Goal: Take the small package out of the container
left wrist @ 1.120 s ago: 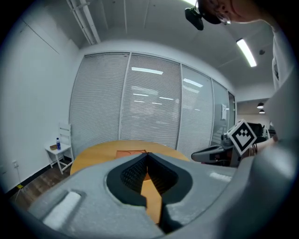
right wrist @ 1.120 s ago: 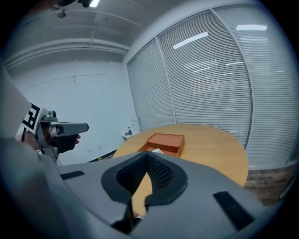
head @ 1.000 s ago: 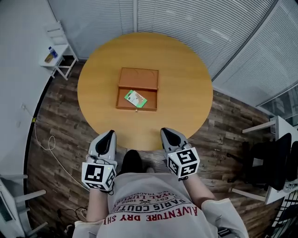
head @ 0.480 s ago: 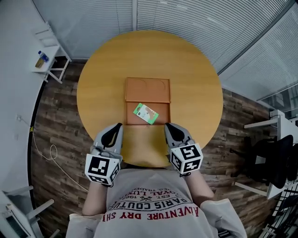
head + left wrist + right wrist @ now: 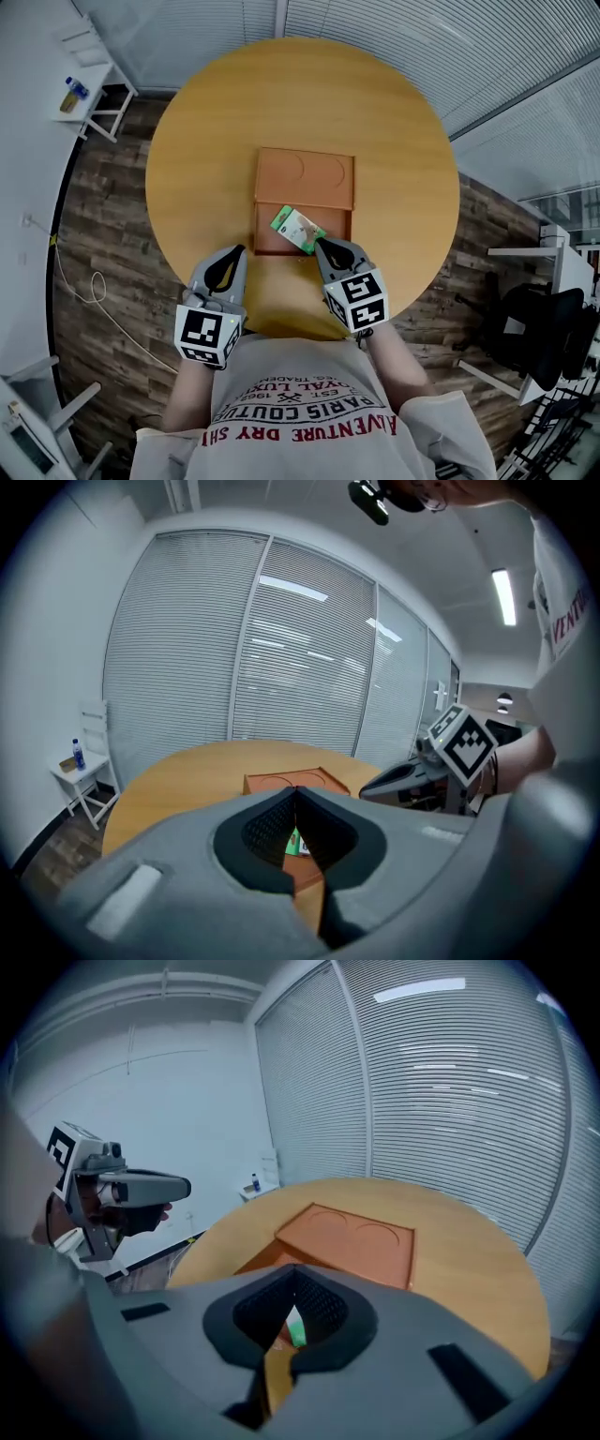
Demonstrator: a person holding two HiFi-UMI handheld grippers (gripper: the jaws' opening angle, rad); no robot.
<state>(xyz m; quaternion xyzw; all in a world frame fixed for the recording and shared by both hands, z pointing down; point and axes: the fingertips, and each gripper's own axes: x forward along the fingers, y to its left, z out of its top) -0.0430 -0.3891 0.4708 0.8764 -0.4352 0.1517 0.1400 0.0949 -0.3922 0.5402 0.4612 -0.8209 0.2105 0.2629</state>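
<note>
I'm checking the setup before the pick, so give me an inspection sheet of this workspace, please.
Surface: round wooden table.
Job's things: open box mid-table; package lying in its near half.
Clutter: nothing seen.
Tools: left tool shut, over the table's near edge; right tool shut, tip by the package.
Cables: one cord on the floor, left.
Surroundings: blinds, side table with bottle, chair.

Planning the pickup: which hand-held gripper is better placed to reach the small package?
Right. The right hand-held gripper points at the small package in the container, its tip close; the left hand-held gripper sits beside the container.
</note>
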